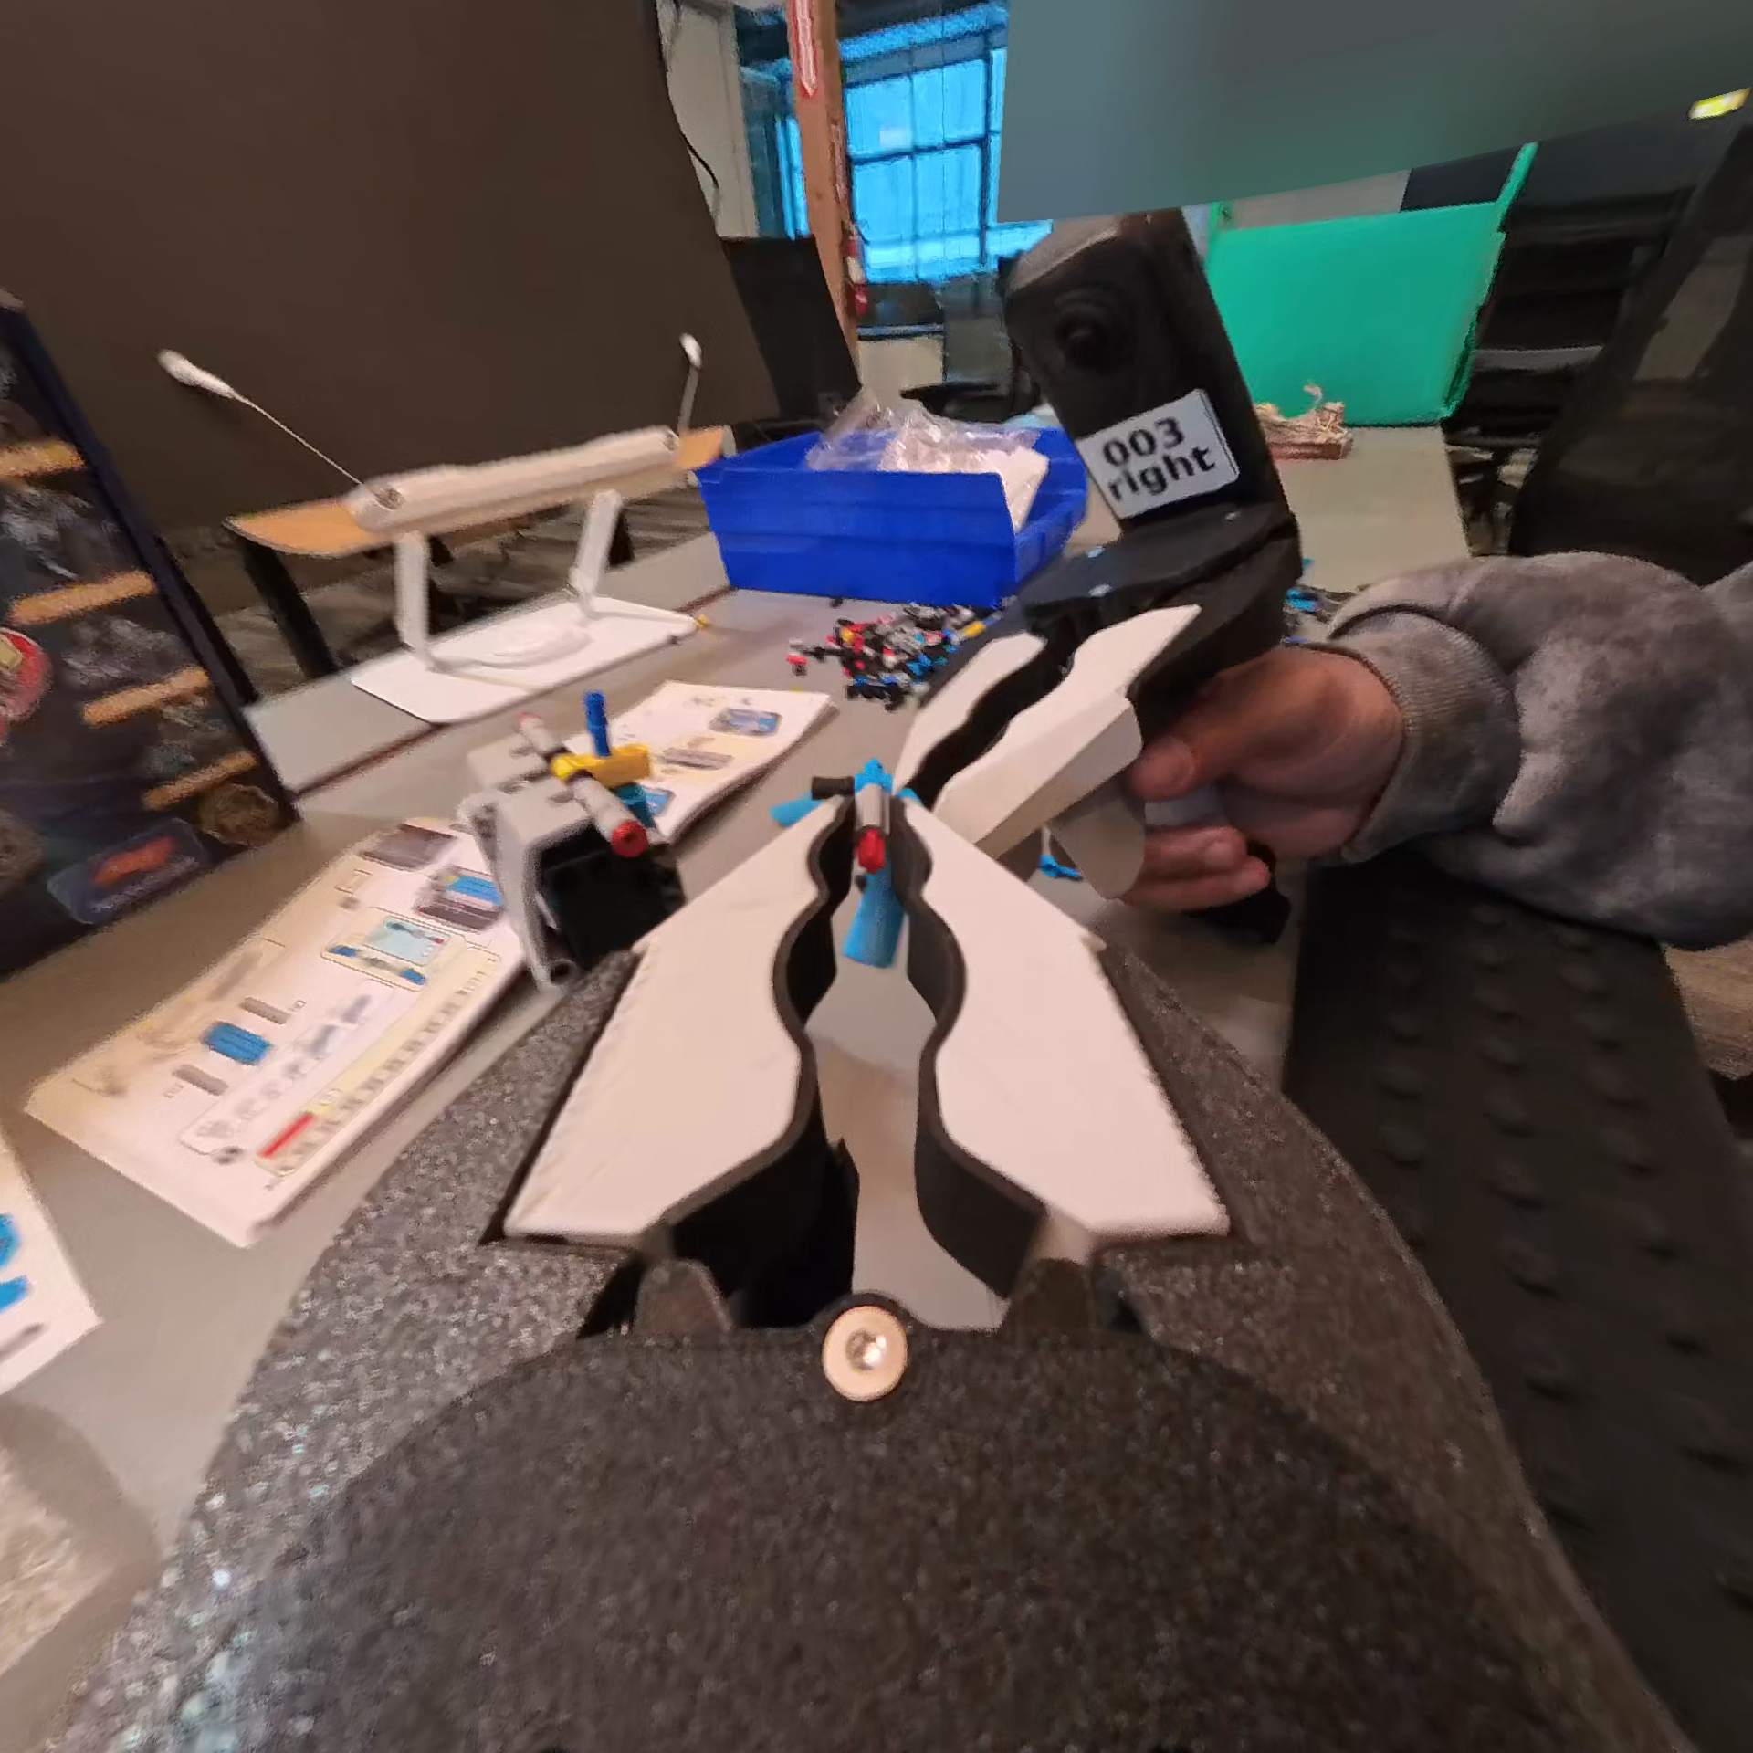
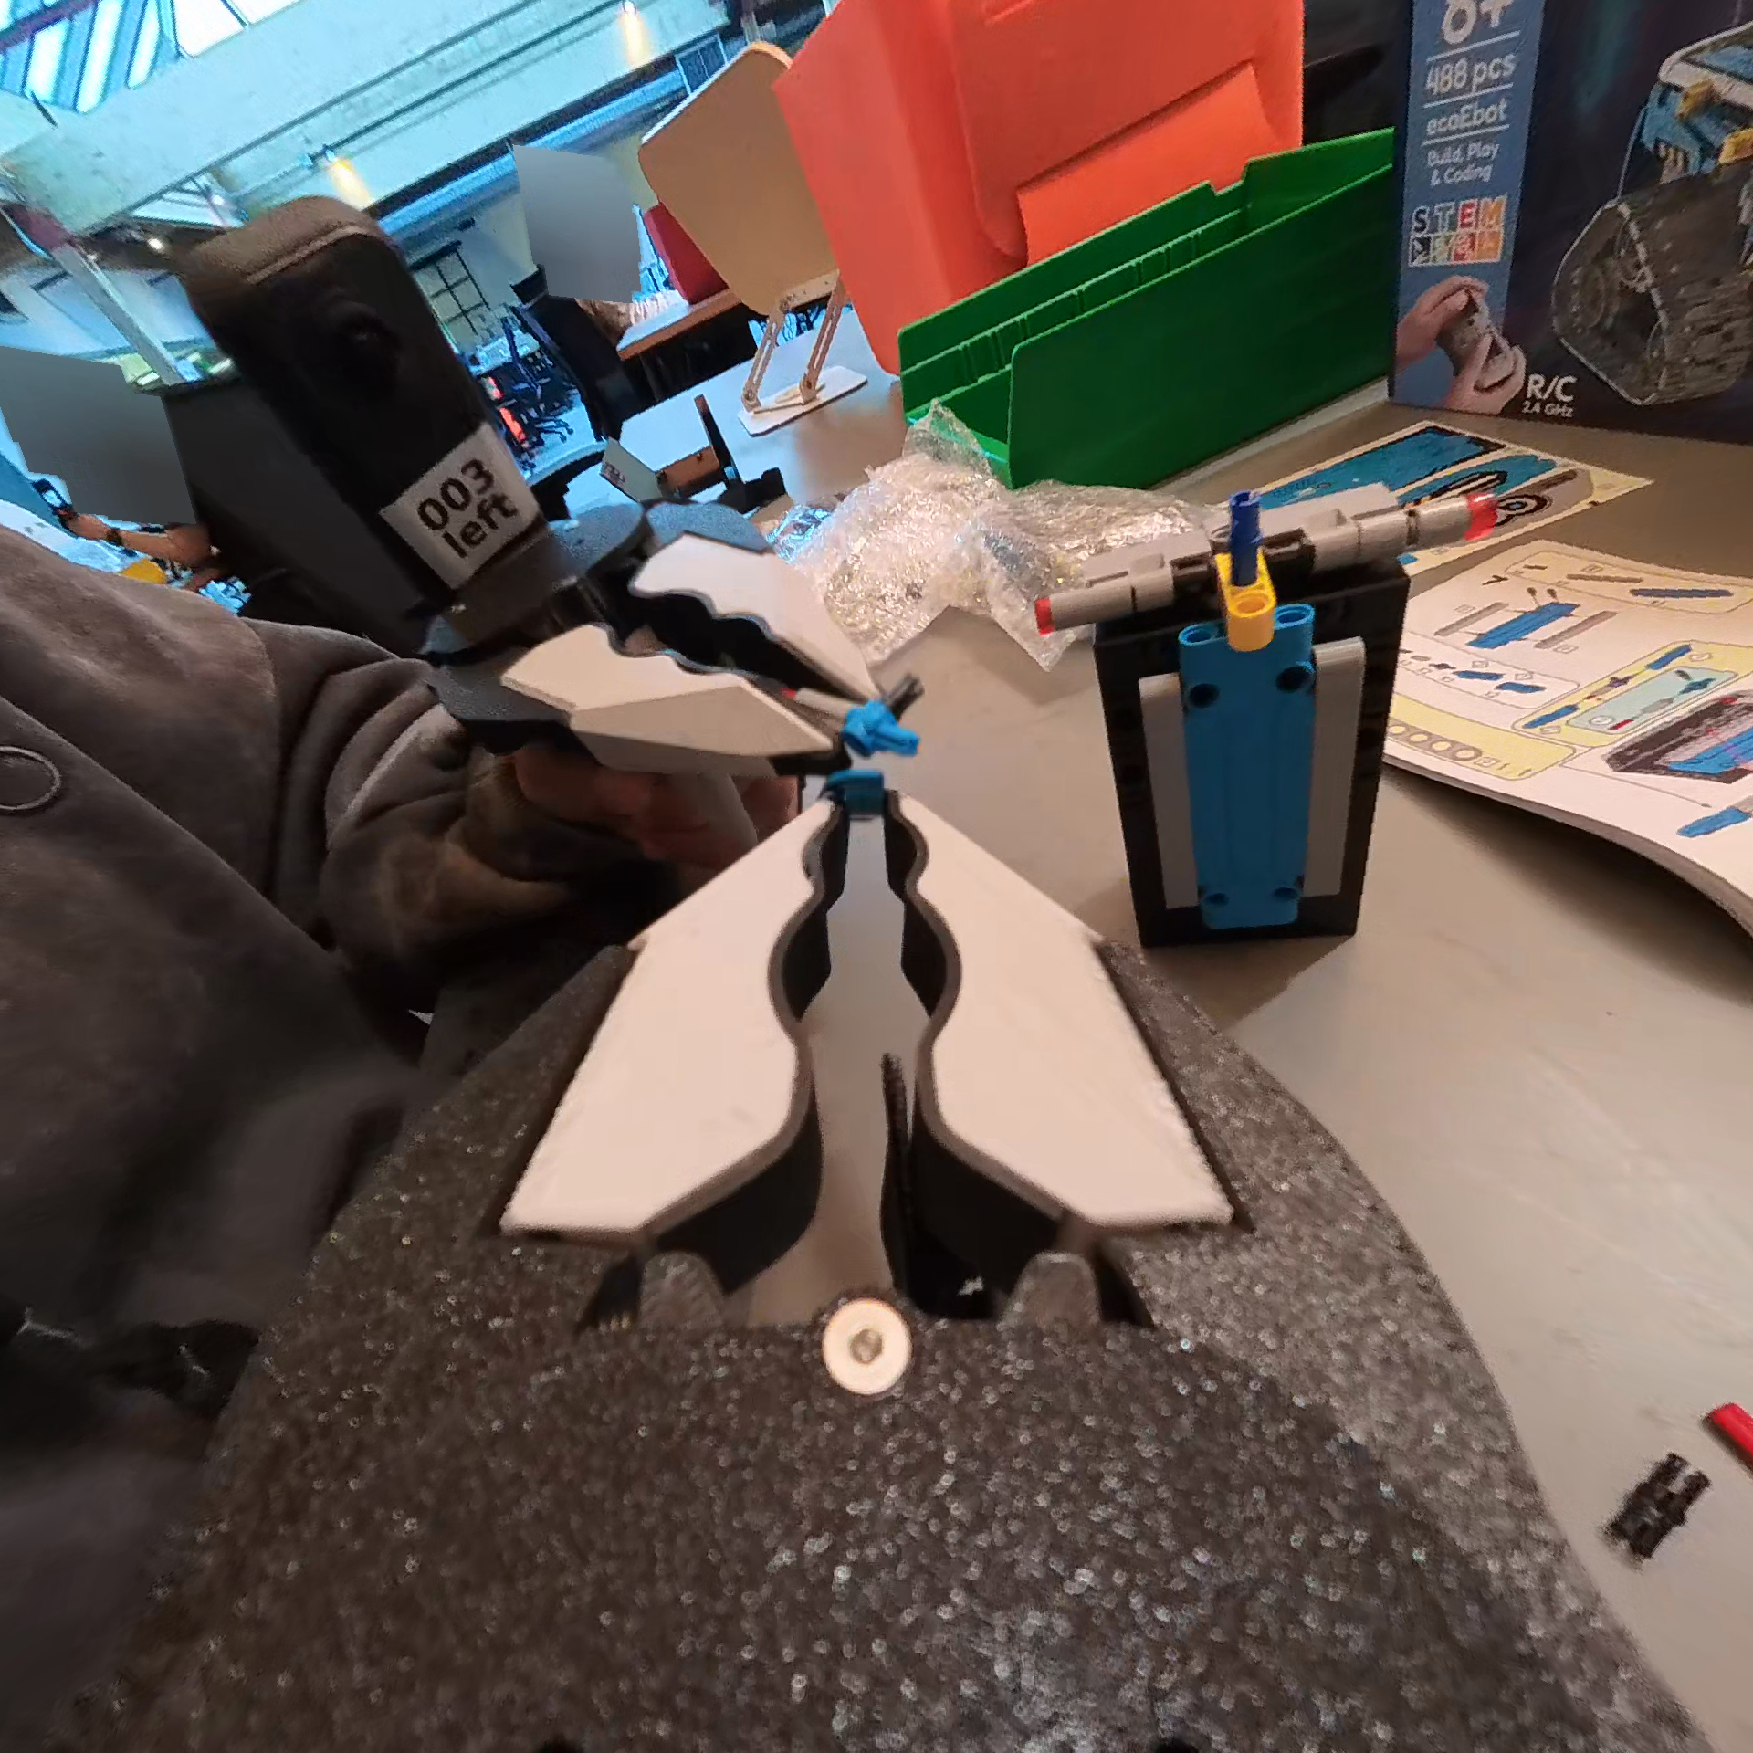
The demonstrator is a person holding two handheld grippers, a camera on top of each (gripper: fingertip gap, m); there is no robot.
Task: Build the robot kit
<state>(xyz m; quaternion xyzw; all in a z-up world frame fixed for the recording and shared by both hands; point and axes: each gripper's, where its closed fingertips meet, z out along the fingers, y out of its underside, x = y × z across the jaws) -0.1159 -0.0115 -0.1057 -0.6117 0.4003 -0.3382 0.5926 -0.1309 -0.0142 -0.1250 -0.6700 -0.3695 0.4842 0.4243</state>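
Two white-and-black handheld grippers meet tip to tip above the grey tabletop [image 2: 1423,1138], each nipping a small plastic piece. At the centre of the left wrist view, the left gripper [image 1: 871,823] has its jaws pressed in on a small blue brick assembly with a grey axle and red tip [image 1: 873,911], which hangs down between the fingertips. Right of it, the right gripper [image 1: 925,768] comes in slanted from the upper right, its handle wrapped by a bare hand [image 1: 1252,787] in a grey mottled sleeve [image 1: 1556,740].

From the right wrist view, the right gripper [image 2: 858,795] pinches a small blue connector piece [image 2: 857,789] at its very tips, jaws nearly closed. The left gripper [image 2: 877,716] lies tilted across the centre left — its blue piece sits just above the connector; whether they touch I cannot tell.

Right of centre stands a black block build with a blue panel, yellow connector and grey cross-axle [image 2: 1247,749], near the grippers but apart. Bare table lies open at lower right, save a small black part [image 2: 1655,1508] and a red one [image 2: 1731,1428] near the edge. Instruction booklets [image 2: 1565,683] spread at right — a green plastic bin [image 2: 1167,351] and crumpled clear bags [image 2: 949,560] lie behind. In the left wrist view's upper centre, a blue plastic bin [image 1: 882,522] stands behind a heap of loose small parts [image 1: 892,645].
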